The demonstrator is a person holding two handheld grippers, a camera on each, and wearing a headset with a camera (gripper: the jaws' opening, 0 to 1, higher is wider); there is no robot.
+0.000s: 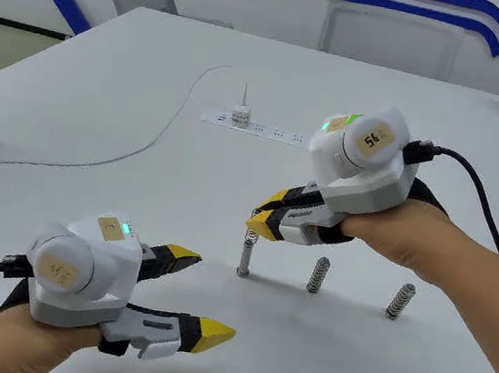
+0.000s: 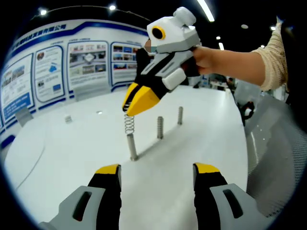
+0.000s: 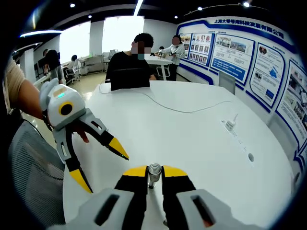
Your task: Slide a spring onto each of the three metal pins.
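Right gripper [image 1: 258, 224] has its jaws closed on the top of the last spring [image 1: 250, 239]. Spring is upright, long axis vertical, in line with the bare pin [image 1: 244, 261] directly below the jaws. Its lower end meets the pin tip; can't tell if it's threaded on. Next move looks like straight down along the pin. Middle pin [image 1: 318, 275] and end pin [image 1: 400, 300] already carry springs. Left gripper [image 1: 208, 293] has jaws wide open and empty, off to the side, low over the table [image 1: 146, 136].
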